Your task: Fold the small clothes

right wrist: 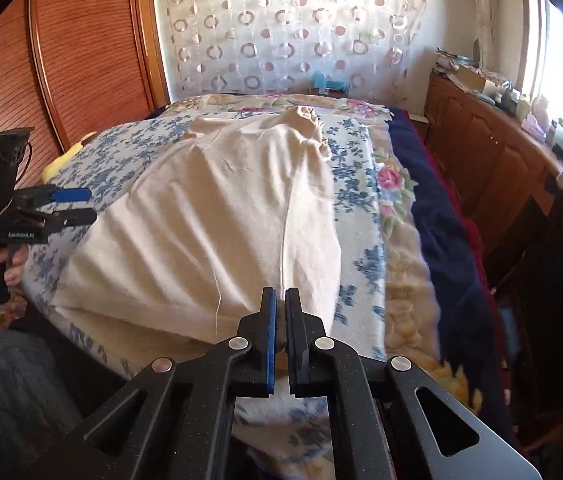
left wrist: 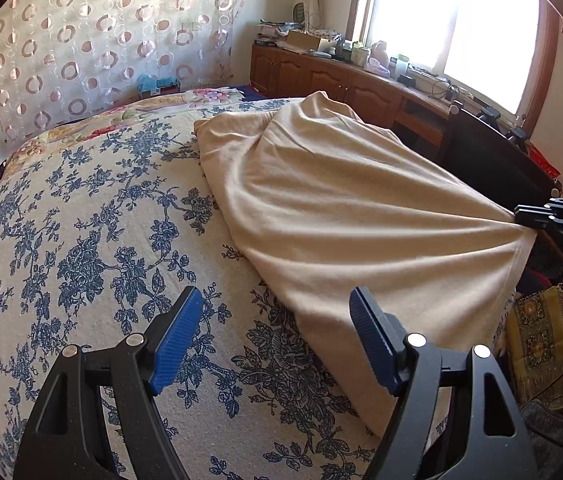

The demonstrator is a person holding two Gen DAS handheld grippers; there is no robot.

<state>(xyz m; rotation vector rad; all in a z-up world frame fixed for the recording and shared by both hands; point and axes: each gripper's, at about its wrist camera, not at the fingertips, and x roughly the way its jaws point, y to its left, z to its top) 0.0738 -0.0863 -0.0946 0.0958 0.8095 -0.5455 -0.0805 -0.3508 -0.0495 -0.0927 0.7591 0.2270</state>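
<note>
Blue floral bedspread (left wrist: 81,220), ring-patterned curtain (left wrist: 101,40), wooden cabinets (left wrist: 321,80), bright window (left wrist: 453,20)

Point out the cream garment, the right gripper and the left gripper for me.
cream garment (left wrist: 341,216): left wrist view, middle of the cloth.
right gripper (right wrist: 280,300): right wrist view, between fingertips.
left gripper (left wrist: 275,300): left wrist view, between fingertips.
</note>
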